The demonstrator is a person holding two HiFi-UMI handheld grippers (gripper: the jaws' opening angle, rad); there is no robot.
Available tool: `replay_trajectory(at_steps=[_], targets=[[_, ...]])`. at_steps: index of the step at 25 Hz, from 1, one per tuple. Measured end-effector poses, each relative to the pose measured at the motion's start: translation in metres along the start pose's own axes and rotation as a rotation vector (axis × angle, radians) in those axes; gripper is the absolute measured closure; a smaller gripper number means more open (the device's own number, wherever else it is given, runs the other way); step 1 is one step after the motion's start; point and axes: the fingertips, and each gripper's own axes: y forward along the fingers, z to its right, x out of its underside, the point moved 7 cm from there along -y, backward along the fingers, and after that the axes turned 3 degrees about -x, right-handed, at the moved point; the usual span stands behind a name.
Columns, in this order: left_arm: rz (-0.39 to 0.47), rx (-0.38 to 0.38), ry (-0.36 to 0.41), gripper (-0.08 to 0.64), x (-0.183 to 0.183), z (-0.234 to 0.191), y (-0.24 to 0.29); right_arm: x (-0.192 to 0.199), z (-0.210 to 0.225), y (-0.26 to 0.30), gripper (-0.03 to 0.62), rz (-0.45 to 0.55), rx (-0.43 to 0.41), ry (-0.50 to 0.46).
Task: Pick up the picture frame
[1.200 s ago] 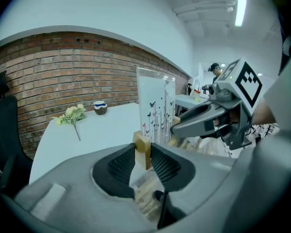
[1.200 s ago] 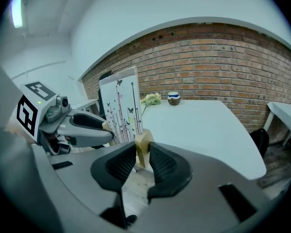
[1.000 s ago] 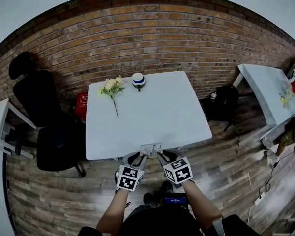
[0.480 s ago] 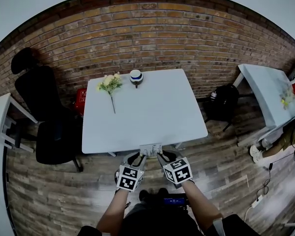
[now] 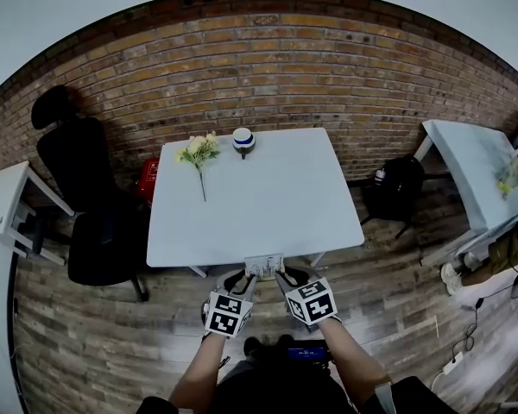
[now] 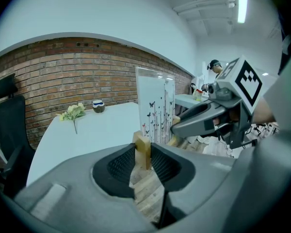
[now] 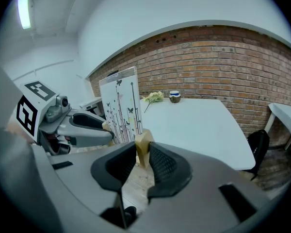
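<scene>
1. The picture frame (image 5: 265, 264) is up in the air, at the 6 o'clock edge of the table (image 5: 259, 205).
2. The left gripper (image 5: 239, 279), at the frame's 9 o'clock, squeezes one wooden foot (image 6: 142, 150).
3. The right gripper (image 5: 287, 277), at 3 o'clock, squeezes the other foot (image 7: 142, 147), likely so the frame does not tip.

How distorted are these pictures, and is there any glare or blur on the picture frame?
Head view: fisheye bows the brick wall into an arc; light is even. Left gripper view: dark rounded corners, ceiling lamp blown out, picture frame sharp. Right gripper view: same dark corners, picture frame sharp, no glare.
</scene>
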Motion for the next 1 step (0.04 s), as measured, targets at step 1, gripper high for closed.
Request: replay_trajectory(at_steps=[1], targets=[[0.000,-0.002,0.002,0.453,-0.0007,0.0018,-0.0006,0.0001,0.0005,-0.0018,0.499,0.001,-0.001,-0.001]])
